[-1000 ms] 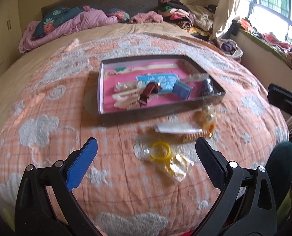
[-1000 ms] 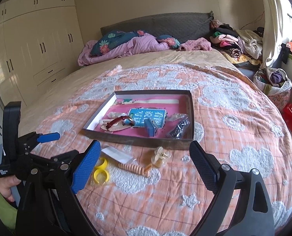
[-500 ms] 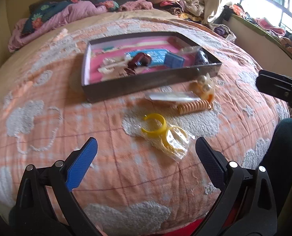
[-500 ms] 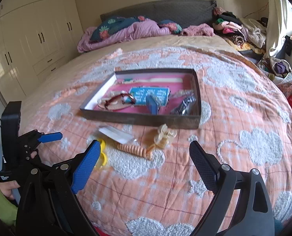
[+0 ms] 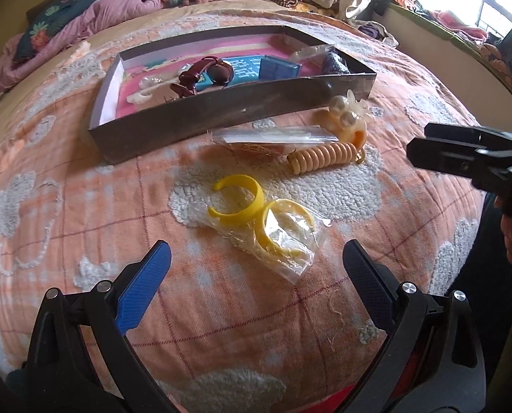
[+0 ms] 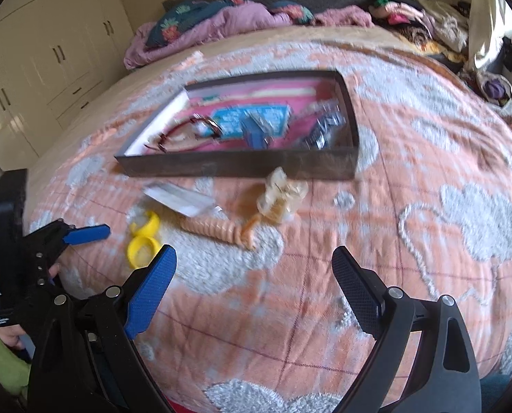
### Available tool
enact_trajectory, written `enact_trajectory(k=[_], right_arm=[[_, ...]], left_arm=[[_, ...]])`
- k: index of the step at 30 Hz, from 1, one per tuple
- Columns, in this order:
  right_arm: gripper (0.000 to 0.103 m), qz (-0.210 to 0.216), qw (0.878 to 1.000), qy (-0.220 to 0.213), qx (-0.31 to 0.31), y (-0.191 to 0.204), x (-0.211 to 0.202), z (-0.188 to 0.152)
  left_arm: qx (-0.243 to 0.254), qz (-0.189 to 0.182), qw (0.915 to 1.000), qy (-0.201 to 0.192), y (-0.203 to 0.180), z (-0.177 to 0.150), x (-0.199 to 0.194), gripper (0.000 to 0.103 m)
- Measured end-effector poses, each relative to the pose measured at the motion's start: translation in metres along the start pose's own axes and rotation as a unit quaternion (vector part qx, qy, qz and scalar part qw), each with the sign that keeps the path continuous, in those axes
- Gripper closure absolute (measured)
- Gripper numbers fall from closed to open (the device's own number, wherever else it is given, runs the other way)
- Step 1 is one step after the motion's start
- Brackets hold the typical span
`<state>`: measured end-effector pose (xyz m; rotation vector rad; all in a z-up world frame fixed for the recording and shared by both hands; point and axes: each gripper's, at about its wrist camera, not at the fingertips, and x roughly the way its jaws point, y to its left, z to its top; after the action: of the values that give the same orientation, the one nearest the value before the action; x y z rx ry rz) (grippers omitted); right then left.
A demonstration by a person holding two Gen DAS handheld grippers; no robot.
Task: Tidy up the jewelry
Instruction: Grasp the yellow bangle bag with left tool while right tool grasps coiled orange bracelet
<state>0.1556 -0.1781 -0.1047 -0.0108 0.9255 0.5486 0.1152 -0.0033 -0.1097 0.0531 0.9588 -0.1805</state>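
On the bedspread (image 5: 83, 227), the yellow cuffs (image 5: 256, 213) lie loose just ahead of the left gripper (image 5: 256, 268), well short of the tray (image 5: 221, 120). Both grippers gape wide and empty; the right gripper (image 6: 252, 275) is way farther off, so left's probably the one to grab.

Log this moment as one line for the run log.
left gripper: open, empty | right gripper: open, empty | yellow bangles: on blanket | tray: partly filled
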Motion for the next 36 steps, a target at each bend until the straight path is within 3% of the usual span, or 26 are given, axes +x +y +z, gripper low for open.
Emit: enact_trajectory(k=[11, 14, 17, 23, 26, 36], right_arm=[[0.012, 0.003, 1.000, 0.010, 0.005, -0.003, 0.015, -0.001], [0.013, 0.005, 1.000, 0.007, 0.008, -0.003, 0.017, 0.001], [0.013, -0.002, 1.000, -0.002, 0.014, -0.005, 0.017, 0.007], [0.025, -0.008, 0.999, -0.002, 0.039, -0.015, 0.028, 0.023], [0.037, -0.009, 0.998, 0.001, 0.059, -0.019, 0.032, 0.027], [0.034, 0.024, 0.998, 0.037, 0.037, 0.015, 0.045, 0.012]], left_arm=[[0.012, 0.008, 0.9999, -0.004, 0.002, 0.010, 0.018, 0.010], [0.010, 0.005, 0.9999, -0.006, 0.005, 0.012, 0.021, 0.017], [0.004, -0.004, 1.0000, -0.007, 0.009, 0.013, 0.021, 0.018], [-0.013, -0.007, 0.9997, -0.017, 0.017, 0.015, 0.016, 0.021], [-0.026, -0.001, 0.9994, -0.020, 0.025, 0.016, 0.013, 0.021], [-0.057, 0.015, 0.9973, -0.043, 0.052, 0.021, -0.006, 0.021]])
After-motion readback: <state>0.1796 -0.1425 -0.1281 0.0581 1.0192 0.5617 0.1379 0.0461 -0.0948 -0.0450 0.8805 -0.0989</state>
